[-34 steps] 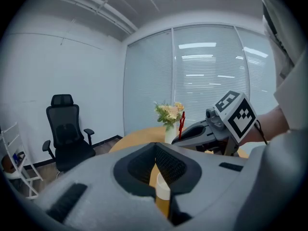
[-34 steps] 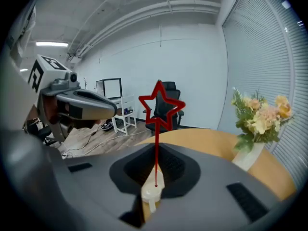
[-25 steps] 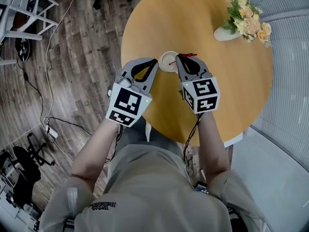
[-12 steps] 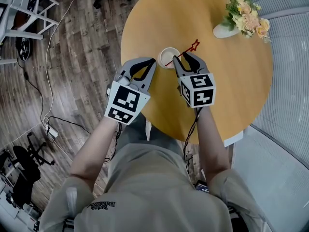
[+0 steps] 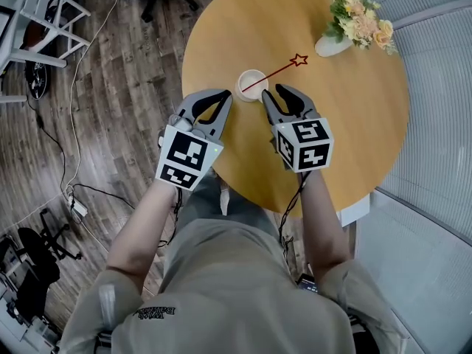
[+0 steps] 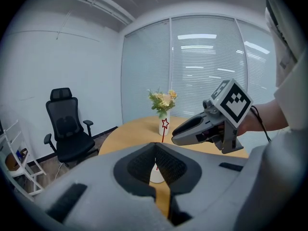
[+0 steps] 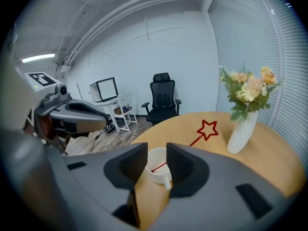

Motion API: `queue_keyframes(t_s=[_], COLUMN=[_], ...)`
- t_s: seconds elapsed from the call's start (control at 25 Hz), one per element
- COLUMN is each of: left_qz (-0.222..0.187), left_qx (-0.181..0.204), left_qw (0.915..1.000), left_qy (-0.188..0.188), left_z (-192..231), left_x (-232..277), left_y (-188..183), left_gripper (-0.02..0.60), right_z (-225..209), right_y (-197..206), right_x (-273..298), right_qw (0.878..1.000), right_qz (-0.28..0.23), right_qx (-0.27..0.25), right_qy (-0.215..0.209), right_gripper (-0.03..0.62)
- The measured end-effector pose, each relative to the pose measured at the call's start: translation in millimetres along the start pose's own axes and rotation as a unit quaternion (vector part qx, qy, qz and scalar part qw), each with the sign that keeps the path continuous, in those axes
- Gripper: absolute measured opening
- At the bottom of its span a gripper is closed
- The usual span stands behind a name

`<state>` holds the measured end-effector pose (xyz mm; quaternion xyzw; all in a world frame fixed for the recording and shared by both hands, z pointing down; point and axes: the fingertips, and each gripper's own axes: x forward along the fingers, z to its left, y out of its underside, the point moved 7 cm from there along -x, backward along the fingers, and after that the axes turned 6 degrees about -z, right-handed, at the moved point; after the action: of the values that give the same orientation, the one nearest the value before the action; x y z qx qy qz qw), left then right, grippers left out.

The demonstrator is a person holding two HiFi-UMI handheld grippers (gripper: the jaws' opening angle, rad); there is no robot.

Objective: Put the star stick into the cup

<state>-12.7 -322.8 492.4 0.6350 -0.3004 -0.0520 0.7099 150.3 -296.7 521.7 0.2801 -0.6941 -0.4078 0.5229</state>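
A white cup (image 5: 251, 85) stands on the round wooden table (image 5: 354, 124). The thin red star stick (image 5: 273, 72) stands in it and leans toward the vase, its star (image 5: 299, 60) up in the air. My right gripper (image 5: 279, 93) is open just behind the cup, with nothing between its jaws; in the right gripper view the cup (image 7: 158, 170) and stick (image 7: 195, 139) show through the gap. My left gripper (image 5: 221, 98) hovers shut and empty to the left of the cup. In the left gripper view the cup (image 6: 156, 174) is partly hidden behind the jaws.
A white vase of flowers (image 5: 332, 45) stands at the table's far right, close to the star. A black office chair (image 7: 162, 100) and a white desk with a monitor (image 7: 107, 88) stand beyond the table. Cables lie on the wooden floor (image 5: 110, 109) at the left.
My right gripper let go of the star stick and drew back toward me. The stick now rests in the cup, leaning toward the vase. The left gripper barely moved.
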Motion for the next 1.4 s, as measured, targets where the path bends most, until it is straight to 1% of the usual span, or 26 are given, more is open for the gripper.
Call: queue_keyframes(t_s=[0.12,0.16,0.2,0.28,0.36,0.6,0.8,1.0,1.12,1.28,1.4], left_qz=[-0.009,-0.012,-0.017,-0.025,-0.034,-0.077,-0.110,-0.132,-0.134,-0.123,-0.117], left_qx=[0.009,0.016,0.025,0.049,0.067,0.093,0.113,0.126,0.130,0.123,0.104], left_qw=[0.9999,0.9998,0.9995,0.9985,0.9971,0.9925,0.9872,0.9829,0.9822,0.9846,0.9876], left_qy=[-0.006,-0.006,-0.005,-0.004,-0.006,-0.021,-0.023,-0.024,-0.023,-0.016,-0.013], left_z=[-3,-5,-8,-12,-14,-20,-34,-53,-63,-73,-74], left_x=[-7,-9,-11,-21,-35,-64,-94,-119,-133,-141,-145], left_y=[-13,-18,-24,-36,-50,-96,-128,-145,-146,-134,-126], left_gripper=[0.021,0.021,0.021,0.021,0.021,0.021,0.021,0.021,0.021,0.021,0.021], right_z=[4,5,5,9,16,35,56,70,78,87,97], right_y=[-17,-23,-30,-43,-59,-108,-135,-140,-137,-127,-122], right_x=[-18,-24,-31,-46,-62,-116,-163,-199,-214,-223,-226], right_qw=[1.000,0.999,0.998,0.997,0.995,0.985,0.974,0.970,0.969,0.970,0.970], right_qz=[-0.028,-0.040,-0.052,-0.077,-0.101,-0.167,-0.214,-0.228,-0.229,-0.226,-0.216], right_qx=[-0.003,0.001,0.008,0.015,0.007,-0.043,-0.057,-0.073,-0.075,-0.073,-0.081], right_qy=[-0.010,-0.014,-0.017,-0.018,-0.014,-0.021,-0.036,-0.048,-0.051,-0.059,-0.075], right_gripper=[0.116,0.097,0.080,0.068,0.059,0.041,0.038,0.037,0.037,0.037,0.037])
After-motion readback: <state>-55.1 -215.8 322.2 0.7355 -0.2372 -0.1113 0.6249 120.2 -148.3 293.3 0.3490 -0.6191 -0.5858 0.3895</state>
